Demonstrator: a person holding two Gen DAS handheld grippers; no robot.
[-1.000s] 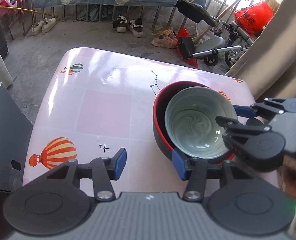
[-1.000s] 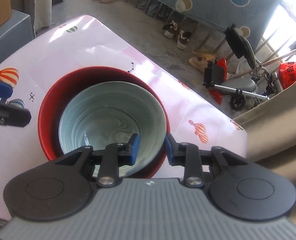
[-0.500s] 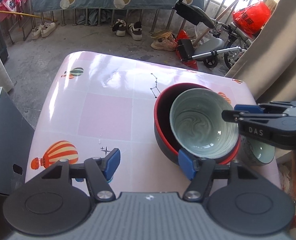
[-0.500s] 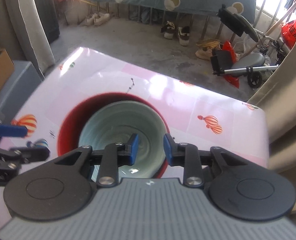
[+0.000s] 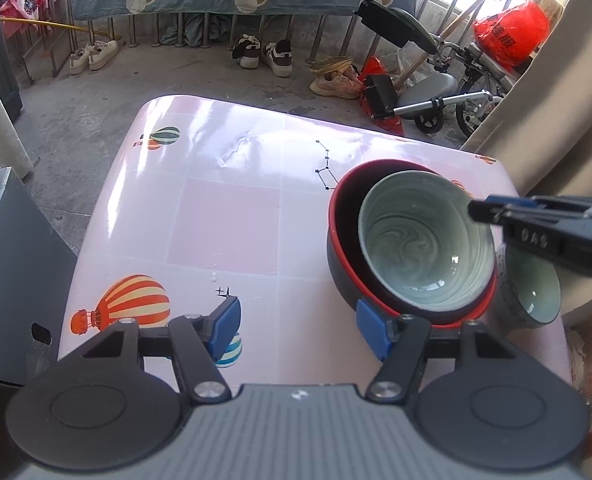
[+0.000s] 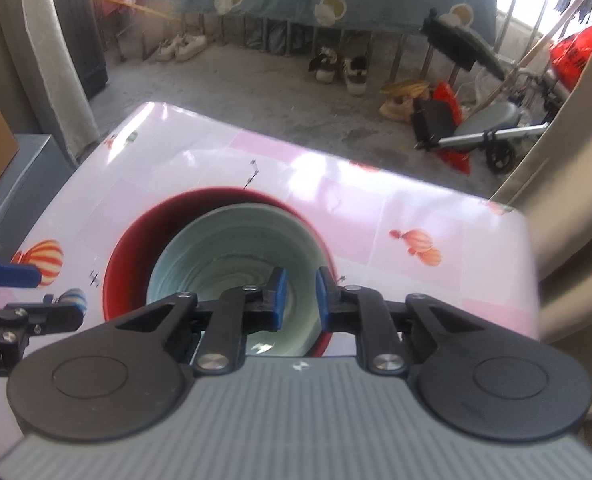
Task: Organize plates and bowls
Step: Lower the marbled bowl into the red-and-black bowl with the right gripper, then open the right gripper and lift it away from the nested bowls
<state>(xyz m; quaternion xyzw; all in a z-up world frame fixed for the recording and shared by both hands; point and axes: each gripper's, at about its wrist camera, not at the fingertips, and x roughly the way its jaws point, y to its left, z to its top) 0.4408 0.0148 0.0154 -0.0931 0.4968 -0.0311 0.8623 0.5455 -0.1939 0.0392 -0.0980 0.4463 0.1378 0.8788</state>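
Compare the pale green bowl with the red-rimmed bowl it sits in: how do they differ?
The pale green bowl is smaller, with a swirled glaze inside; the red-rimmed bowl is wider, dark outside. The green one lies nested and tilted inside; the red one rests on the table. Both are round, open side up.

Pale green swirled bowl (image 5: 424,240) in red-lined black bowl (image 5: 342,240) on pink balloon-print tablecloth (image 5: 223,216)

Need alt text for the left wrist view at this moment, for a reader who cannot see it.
A pale green bowl sits nested, tilted, inside a larger red-rimmed bowl on a pink balloon-print table. The left gripper hovers at the near edge, jaws open and empty; the right gripper reaches in above the bowls, with a smaller bowl beneath it.
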